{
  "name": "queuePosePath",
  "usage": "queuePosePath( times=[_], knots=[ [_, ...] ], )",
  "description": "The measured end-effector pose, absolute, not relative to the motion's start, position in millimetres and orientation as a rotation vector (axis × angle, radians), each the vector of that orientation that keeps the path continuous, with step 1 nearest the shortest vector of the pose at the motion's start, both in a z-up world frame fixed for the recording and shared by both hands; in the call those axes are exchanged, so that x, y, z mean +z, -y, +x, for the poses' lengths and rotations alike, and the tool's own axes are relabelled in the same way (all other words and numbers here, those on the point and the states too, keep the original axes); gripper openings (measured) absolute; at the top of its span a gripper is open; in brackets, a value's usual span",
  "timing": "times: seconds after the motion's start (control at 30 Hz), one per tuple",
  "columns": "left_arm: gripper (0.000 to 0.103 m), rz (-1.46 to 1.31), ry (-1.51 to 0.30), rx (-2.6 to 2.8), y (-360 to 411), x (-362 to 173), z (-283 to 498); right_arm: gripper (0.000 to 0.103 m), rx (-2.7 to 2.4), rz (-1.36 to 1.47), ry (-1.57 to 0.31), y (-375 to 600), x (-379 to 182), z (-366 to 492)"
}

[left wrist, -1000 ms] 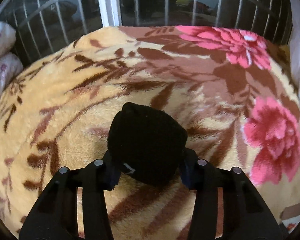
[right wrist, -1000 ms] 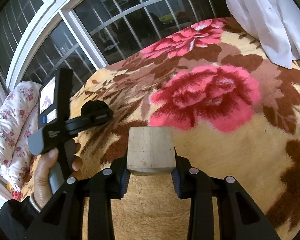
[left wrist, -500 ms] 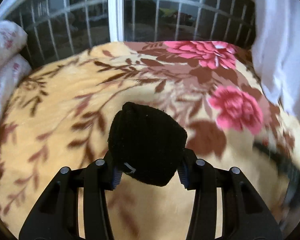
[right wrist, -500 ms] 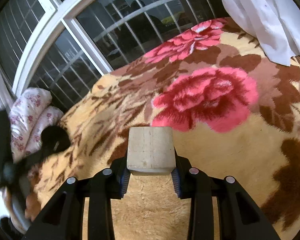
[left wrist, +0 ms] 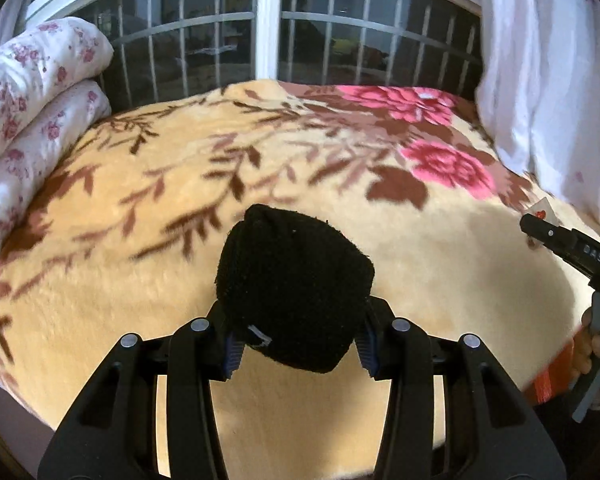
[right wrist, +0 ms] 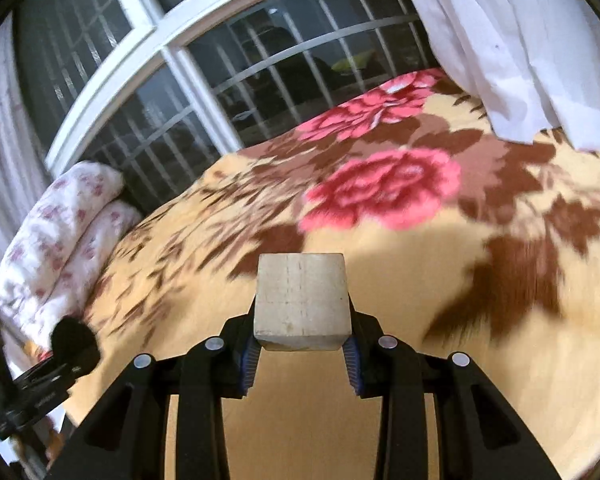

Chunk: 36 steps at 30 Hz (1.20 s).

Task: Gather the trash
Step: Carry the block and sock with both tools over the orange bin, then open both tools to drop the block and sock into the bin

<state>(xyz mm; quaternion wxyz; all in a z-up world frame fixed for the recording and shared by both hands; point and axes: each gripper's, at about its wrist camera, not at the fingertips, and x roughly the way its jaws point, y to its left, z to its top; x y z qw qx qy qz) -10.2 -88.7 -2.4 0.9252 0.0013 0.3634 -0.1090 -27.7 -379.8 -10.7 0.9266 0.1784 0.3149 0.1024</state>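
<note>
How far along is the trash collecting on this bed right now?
Both pickups look done: the left gripper is shut on a black fuzzy ball, and the right gripper is shut on a wooden block, both above the floral blanket. Dropping them off is left; no bin is in view.

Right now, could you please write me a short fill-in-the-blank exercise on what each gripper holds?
1. The left gripper is shut on a ____ fuzzy bundle.
2. The right gripper grips a ____ block.
3. Both hover over a blanket printed with pink ____.

Missing words: black; wooden; flowers
</note>
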Motion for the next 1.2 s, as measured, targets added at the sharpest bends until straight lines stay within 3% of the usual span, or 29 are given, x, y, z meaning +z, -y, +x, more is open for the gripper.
queuePosePath(
  times=[0.27,0.47,0.63,0.9,1.2],
  knots=[
    [0.044,0.048,-0.743,-0.369,83.8,-20.9,-85.1,0.035,0.371,0.164,-0.650,313.7,-0.7,-116.0],
    [0.044,0.119,-0.799,-0.415,80.7,-45.4,-126.5,0.035,0.472,0.038,-0.757,272.1,-23.7,-145.6],
    [0.044,0.186,-0.896,-0.421,79.0,-78.2,-146.5,0.035,0.515,-0.020,-0.916,255.5,-59.0,-156.2],
    [0.044,0.309,-1.215,-0.443,84.6,-170.6,-142.0,0.035,0.521,-0.132,-1.199,240.9,-143.7,-158.7],
    [0.045,0.453,-1.352,-0.494,111.6,-228.4,-128.6,0.035,0.516,-0.142,-1.400,238.1,-220.3,-149.5]
  ],
)
